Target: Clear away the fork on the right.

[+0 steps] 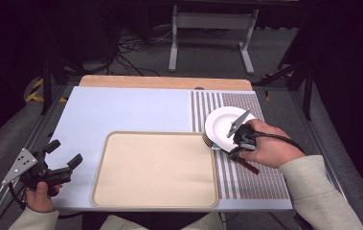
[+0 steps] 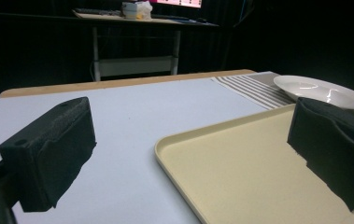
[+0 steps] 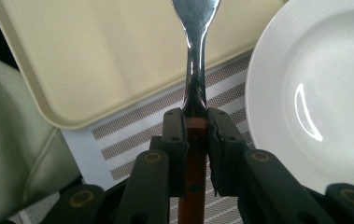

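My right gripper (image 1: 233,152) is shut on a utensil with a metal neck (image 3: 196,56) and a wooden handle (image 3: 192,177); its head is cut off by the frame, so spoon or fork is unclear. It hovers over the striped placemat (image 1: 258,184), between the white plate (image 1: 221,125) and the beige tray (image 1: 155,167). In the right gripper view the jaws (image 3: 195,126) clamp where metal meets wood, with the tray (image 3: 95,46) ahead and the plate (image 3: 315,93) at right. My left gripper (image 1: 65,153) is open and holds nothing at the table's near left corner, with the tray (image 2: 240,172) between its jaws (image 2: 191,135).
A pale blue mat (image 1: 121,110) covers the table's left and middle, and a wooden strip (image 1: 164,82) runs along its far edge. Behind the table stand a white desk frame (image 1: 212,21) and floor cables (image 1: 131,48). Dark stands flank both sides.
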The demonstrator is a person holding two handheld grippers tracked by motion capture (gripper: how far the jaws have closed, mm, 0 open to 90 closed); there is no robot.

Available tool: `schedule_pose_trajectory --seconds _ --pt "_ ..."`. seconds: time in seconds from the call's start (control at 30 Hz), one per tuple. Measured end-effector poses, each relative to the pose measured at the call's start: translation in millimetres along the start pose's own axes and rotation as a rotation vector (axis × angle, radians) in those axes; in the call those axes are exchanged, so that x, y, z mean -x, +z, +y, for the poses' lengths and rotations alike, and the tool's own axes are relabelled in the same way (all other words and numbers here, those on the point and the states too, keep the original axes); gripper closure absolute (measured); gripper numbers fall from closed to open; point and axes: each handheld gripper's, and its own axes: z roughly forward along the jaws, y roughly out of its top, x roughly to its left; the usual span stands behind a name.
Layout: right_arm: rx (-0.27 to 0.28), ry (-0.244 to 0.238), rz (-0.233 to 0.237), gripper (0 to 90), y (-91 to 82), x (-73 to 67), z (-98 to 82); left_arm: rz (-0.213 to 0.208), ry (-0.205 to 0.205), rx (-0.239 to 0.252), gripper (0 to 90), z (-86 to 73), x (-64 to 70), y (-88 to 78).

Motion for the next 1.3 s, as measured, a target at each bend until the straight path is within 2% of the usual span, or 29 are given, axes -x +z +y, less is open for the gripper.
schedule_pose_trajectory --seconds 0.13,0.2,0.23,0.33,0.4,0.63,1.3 --pt "0.009 0.087 0.008 77.6 0.8 -3.8 8.7 -0.001 0.002 -0.001 1.4 0.2 0.5 0.0" --pt "0.017 0.154 0.024 77.5 1.0 -4.8 12.1 -0.001 0.002 0.0 1.4 0.1 0.3 0.0" --pt "0.017 0.154 0.024 77.5 1.0 -4.8 12.1 -0.001 0.002 0.0 1.4 0.1 0.3 0.0" --pt "0.011 0.203 0.01 77.5 0.8 -5.7 17.2 -0.002 0.0 0.0 1.4 0.0 0.1 0.1" --pt "0.015 0.253 0.016 77.5 2.0 -6.4 21.3 -0.002 0.0 0.0 1.4 -0.1 0.0 0.2" --pt "0.024 0.337 0.031 77.5 2.8 -9.1 29.5 0.0 -0.004 0.0 1.4 -0.3 -0.1 0.3" --pt "0.028 0.512 0.056 77.4 16.3 -19.9 57.6 -0.004 -0.003 -0.002 1.4 -0.7 -0.1 0.6"
